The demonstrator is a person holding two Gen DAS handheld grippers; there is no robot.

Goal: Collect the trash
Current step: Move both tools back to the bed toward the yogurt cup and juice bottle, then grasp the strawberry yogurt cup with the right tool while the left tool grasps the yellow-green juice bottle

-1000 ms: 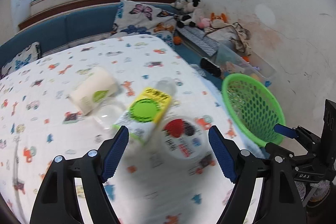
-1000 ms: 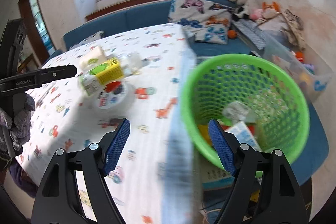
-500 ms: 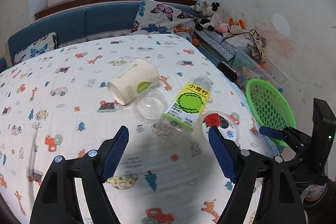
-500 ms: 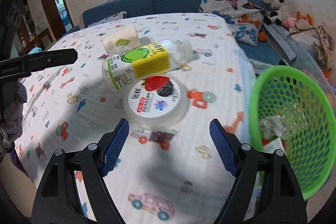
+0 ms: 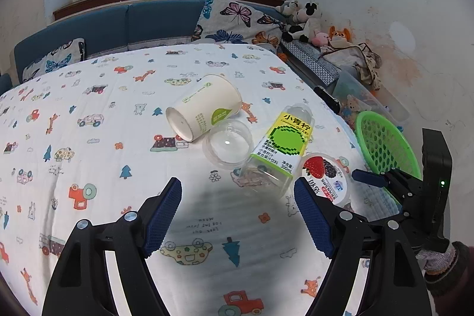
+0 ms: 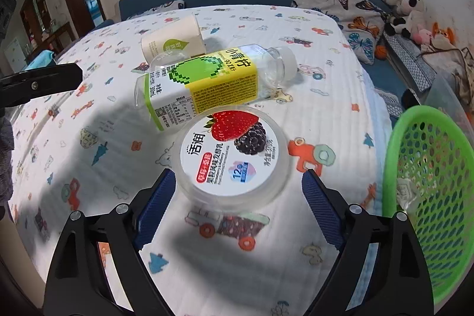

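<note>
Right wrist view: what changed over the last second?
The right hand-held gripper swung from the green basket to the yogurt cup, jaws opening, nothing gripped. The left hand-held gripper backed off slightly, open. Bottle, paper cup and yogurt cup stayed put.

A table spread with a white quilted cloth (image 5: 89, 144) printed with small cartoon cars, giraffes and trees carries four pieces of litter, gathered near its right edge. A paper cup (image 5: 204, 108) lies on its side, base toward the camera in the left wrist view. Touching it is a clear plastic dome lid (image 5: 228, 145). Beside that lies an empty clear drink bottle (image 6: 213, 79) with a yellow and green label, on its side. A round yogurt tub (image 6: 232, 156) with a strawberry and blackberry lid sits upright, just beside the bottle's base.
</note>
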